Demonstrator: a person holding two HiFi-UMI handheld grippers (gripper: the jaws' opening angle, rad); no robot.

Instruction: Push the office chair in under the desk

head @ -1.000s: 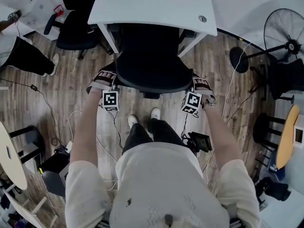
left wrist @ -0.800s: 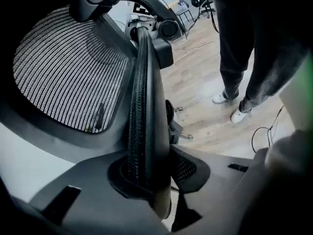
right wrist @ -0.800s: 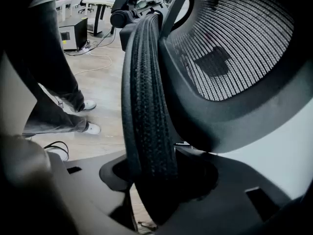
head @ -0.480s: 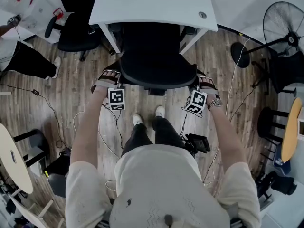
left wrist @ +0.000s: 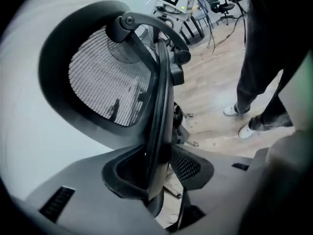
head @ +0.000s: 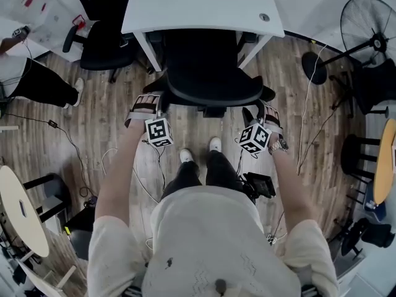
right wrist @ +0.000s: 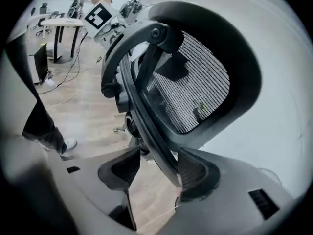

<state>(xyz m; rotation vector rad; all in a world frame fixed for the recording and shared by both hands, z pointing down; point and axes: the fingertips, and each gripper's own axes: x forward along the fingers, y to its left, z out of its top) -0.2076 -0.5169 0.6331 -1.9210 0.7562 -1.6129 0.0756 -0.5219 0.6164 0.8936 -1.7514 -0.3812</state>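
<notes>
The office chair (head: 213,67) stands pushed in at the near side of the white bench (head: 198,8). Its front part is hidden under the top, and its curved back juts out past the bench's near edge toward me.

Both my tongs are at that back, on the side away from the bench. My left tongs (left wrist: 161,168) are at the back's left rim. They have just been opening and now stand fairly wide. The thin edge of the mesh back (left wrist: 105,82) runs between the pads, close to one pad and clear of the other, so nothing is clamped.

My right tongs (right wrist: 155,169) are at the right rim. They have also just been opening and are now very wide. The rim passes loosely between the pads, with wooden floor (head: 105,104) showing through the gap.

My white shoes (head: 185,156) stand on that floor, farther from the bench than the chair. A second black chair (head: 102,42) sits at the bench's left end. A standing fan (head: 371,39) is off to the bench's right.
</notes>
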